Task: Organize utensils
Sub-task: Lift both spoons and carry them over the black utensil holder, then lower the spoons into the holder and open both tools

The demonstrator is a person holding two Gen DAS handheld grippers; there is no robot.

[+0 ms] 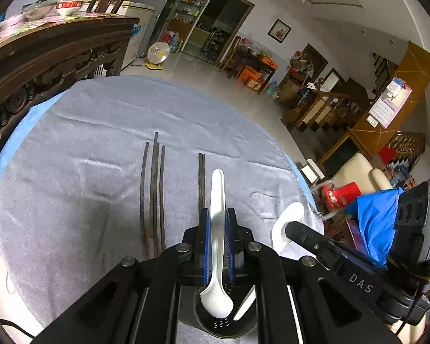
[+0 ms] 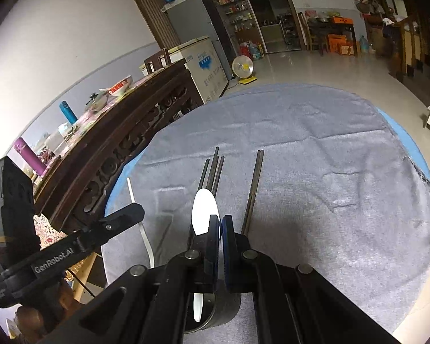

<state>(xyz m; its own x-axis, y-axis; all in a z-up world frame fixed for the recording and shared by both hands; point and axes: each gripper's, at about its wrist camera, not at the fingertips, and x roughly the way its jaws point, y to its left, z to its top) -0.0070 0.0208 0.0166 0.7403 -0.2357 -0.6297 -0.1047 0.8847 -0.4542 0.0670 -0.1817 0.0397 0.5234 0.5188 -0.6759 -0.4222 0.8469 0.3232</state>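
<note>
Both my tongs grip white spoons above the holder.
Left tongs (image 1: 217,223) clamp a white spoon (image 1: 216,200), bowl down over the perforated utensil holder (image 1: 223,322); right tongs (image 2: 220,229) pinch another spoon (image 2: 205,210); chopsticks (image 1: 153,189) lie on the bench's grey cloth (image 1: 100,132).

Readable: "DAS" in pale letters on the right hand-held gripper (image 1: 293,228) body, and "GenRobot.AI" on the left hand-held gripper (image 2: 129,212) body, beside the tabletop (image 2: 329,143).

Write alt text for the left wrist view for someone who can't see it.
The left tongs clamp a white plastic spoon, bowl down over a dark round perforated utensil holder. Ahead, dark wooden chopsticks lie on a grey tablecloth; the right tongs hold another white spoon alongside.
</note>
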